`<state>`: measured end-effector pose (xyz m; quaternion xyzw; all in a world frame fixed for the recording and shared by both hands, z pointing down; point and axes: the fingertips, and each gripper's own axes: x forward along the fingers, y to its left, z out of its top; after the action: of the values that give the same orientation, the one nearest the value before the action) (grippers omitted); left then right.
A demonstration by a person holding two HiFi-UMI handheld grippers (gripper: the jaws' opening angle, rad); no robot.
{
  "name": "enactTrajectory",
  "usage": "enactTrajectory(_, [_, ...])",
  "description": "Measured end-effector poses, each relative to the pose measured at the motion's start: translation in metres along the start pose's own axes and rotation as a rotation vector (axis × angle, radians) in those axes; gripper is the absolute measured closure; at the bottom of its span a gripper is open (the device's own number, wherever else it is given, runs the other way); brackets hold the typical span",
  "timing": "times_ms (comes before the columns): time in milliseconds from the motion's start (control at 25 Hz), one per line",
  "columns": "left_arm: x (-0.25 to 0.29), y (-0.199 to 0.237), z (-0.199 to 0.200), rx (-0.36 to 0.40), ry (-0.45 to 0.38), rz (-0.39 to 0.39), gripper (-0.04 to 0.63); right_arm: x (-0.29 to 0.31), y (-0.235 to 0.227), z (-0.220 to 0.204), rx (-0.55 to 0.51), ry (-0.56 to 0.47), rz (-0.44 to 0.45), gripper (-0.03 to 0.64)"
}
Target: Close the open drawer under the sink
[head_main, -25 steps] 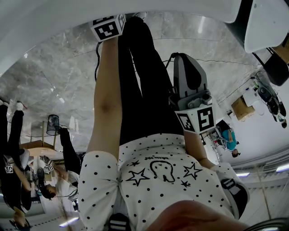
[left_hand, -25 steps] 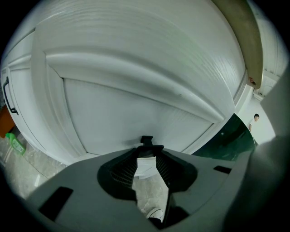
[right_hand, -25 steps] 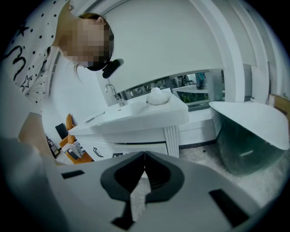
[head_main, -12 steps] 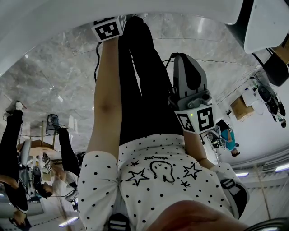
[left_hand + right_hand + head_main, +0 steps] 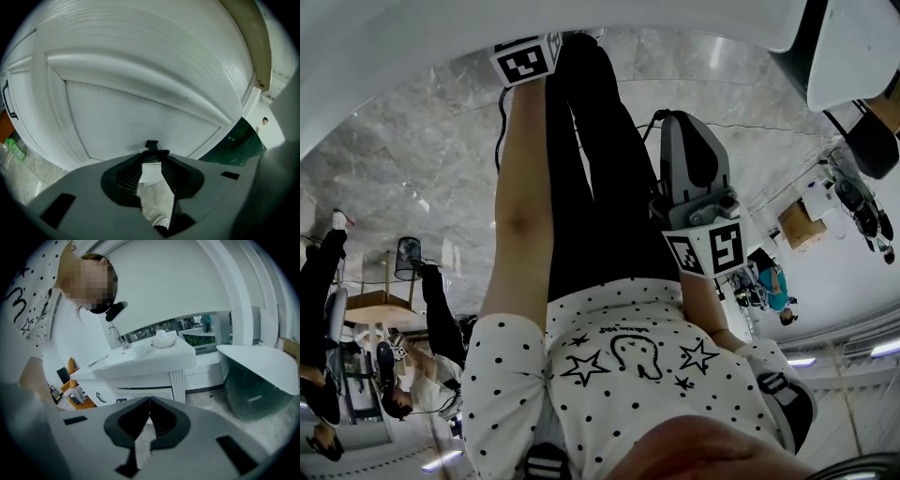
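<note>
In the left gripper view my left gripper (image 5: 151,161) is open, with only floor showing in the narrow gap. It points at a white panelled cabinet front (image 5: 140,105) close ahead. A small black fitting (image 5: 151,145) sits just past the tips; I cannot tell whether it touches them. In the right gripper view my right gripper (image 5: 149,403) is shut on nothing. Beyond it stands the white sink vanity (image 5: 154,357) with a faucet (image 5: 117,336) and drawer fronts (image 5: 136,392) below. In the head view only the left marker cube (image 5: 525,58) and right marker cube (image 5: 710,248) show.
A white bathtub (image 5: 262,380) stands right of the vanity. A black handle (image 5: 6,101), a green bottle (image 5: 15,150) and something orange lie at the left cabinet edge. My legs and dotted shirt (image 5: 619,366) fill the head view, over a marble floor (image 5: 403,187) with bystanders (image 5: 319,300) at left.
Both grippers have stayed put. Only the bystanders at the left edge of the head view have shifted.
</note>
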<state>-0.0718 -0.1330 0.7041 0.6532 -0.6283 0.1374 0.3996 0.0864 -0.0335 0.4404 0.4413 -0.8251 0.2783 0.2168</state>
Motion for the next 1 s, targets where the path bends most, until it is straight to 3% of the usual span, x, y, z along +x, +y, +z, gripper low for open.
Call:
enactTrajectory(360, [0.007, 0.001, 0.009, -0.014, -0.002, -0.001, 0.465, 0.001, 0.000, 0.000, 0.002, 0.003, 0.001, 0.603])
enactTrajectory(640, [0.008, -0.014, 0.026, -0.017, -0.049, -0.062, 0.465, 0.001, 0.002, -0.001, -0.002, 0.007, 0.003, 0.603])
enactTrajectory(840, [0.007, 0.004, 0.010, -0.036, 0.004, 0.014, 0.465, 0.001, 0.006, -0.005, -0.008, 0.008, 0.009, 0.603])
enactTrajectory(1000, [0.009, 0.004, 0.012, -0.031, 0.004, 0.022, 0.465, -0.001, 0.007, -0.006, -0.009, 0.010, 0.017, 0.603])
